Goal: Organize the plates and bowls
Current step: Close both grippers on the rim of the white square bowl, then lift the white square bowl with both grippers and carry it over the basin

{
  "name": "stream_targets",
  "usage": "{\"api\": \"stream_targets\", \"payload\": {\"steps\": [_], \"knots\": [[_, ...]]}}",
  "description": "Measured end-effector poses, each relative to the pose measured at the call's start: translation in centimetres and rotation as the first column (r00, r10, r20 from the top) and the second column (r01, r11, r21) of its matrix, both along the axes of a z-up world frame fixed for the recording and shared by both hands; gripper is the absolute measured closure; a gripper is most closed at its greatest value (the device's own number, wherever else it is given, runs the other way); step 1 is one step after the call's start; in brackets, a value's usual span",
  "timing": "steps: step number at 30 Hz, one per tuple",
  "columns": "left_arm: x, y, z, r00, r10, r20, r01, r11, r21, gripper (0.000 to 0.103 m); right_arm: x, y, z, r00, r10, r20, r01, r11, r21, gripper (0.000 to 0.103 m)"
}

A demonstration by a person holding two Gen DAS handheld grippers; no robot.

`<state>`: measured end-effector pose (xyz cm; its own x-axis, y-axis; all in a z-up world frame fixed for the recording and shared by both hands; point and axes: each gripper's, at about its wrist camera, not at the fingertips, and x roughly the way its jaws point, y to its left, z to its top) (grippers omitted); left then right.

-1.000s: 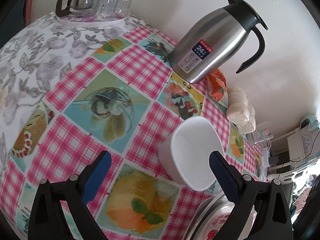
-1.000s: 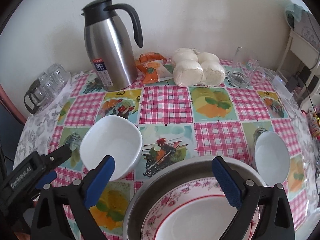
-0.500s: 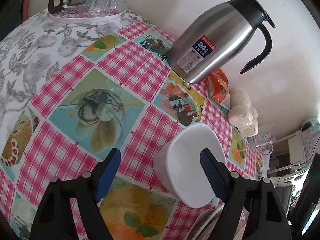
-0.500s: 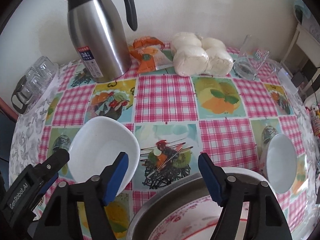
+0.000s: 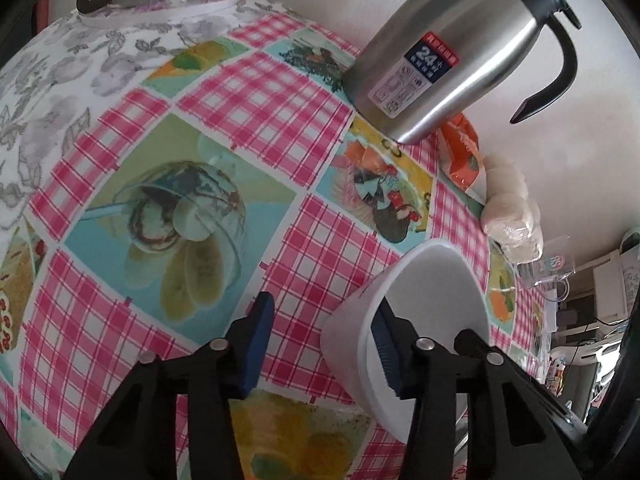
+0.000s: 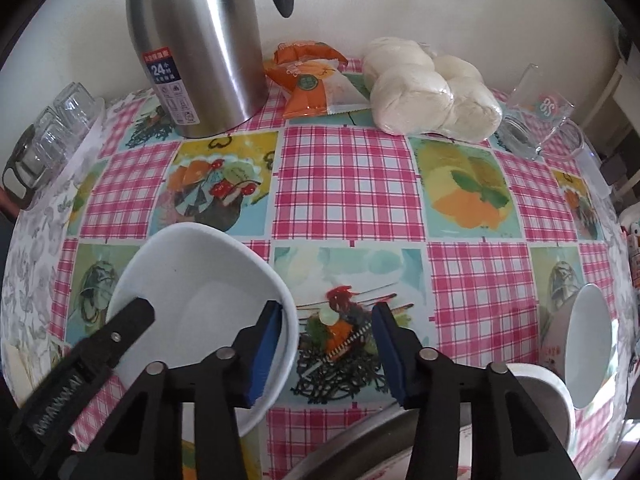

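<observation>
**Bowl between 2 grippers on the checked cloth**

Bowl [image 6: 200,300] is what we see at 8 o'clock in the right wrist view, white and squarish, sitting on the tablecloth [image 6: 348,184]. In the left wrist view we find the same bowl at 4 o'clock.

Our left gripper [image 5: 320,344] straddles the bowl's near wall: 1 blue pad is inside the bowl, the other is outside over the cloth. Its jaws have just been closing and stand about half apart; we see a clear gap between the outer pad and the wall, so nothing is gripped.

Our right gripper [image 6: 326,352] straddles the opposite rim: 1 pad sits inside the bowl by the rim, the other hangs over the cloth at 6 o'clock. Its jaws have also just been closing, about half apart, and the outer pad is clear of the bowl.

We see a second bowl [image 6: 588,340] at 4 o'clock, well apart, and the rim of a metal basin [image 6: 352,444] at 6 o'clock. A steel flask [image 6: 192,40] stands at 11 o'clock, with buns [image 6: 432,92] at 1 o'clock.
</observation>
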<state>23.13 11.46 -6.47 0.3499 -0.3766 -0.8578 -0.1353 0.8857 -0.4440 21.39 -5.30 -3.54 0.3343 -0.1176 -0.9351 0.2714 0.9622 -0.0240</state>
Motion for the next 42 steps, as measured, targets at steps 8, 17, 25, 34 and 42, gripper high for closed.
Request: {"api": "stream_targets", "payload": {"steps": [8, 17, 25, 34, 42], "knots": [[0.2, -0.9, -1.0, 0.999, -0.027, -0.020, 0.028, 1.000, 0.009, 0.066, 0.8, 0.7, -0.6, 0.999, 0.018, -0.043, -0.019, 1.000, -0.013, 0.062], [0.0, -0.2, -1.3, 0.999, -0.025, -0.022, 0.023, 0.997, -0.076, 0.078, 1.0, 1.0, -1.7, 0.996, 0.008, -0.089, -0.007, 1.000, 0.016, 0.071], [-0.5, 0.2, -1.2, 1.000, -0.006, -0.028, 0.003, 0.995, -0.102, 0.084, 0.6, 1.5, -1.7, 0.996, 0.020, -0.086, -0.015, 0.998, 0.053, 0.085], [-1.2, 0.9, -0.6, 1.000, -0.007, -0.029, 0.004, 0.994, -0.105, 0.084, -0.1, 1.7, -1.6, 0.995, 0.029, -0.091, -0.020, 0.996, 0.090, 0.089], [-2.1, 0.0, 1.7, 1.000, -0.018, 0.009, 0.019, 0.994, -0.108, 0.084, -1.8, 0.8, 0.4, 0.999, 0.006, -0.046, -0.001, 0.993, 0.120, 0.091]]}}
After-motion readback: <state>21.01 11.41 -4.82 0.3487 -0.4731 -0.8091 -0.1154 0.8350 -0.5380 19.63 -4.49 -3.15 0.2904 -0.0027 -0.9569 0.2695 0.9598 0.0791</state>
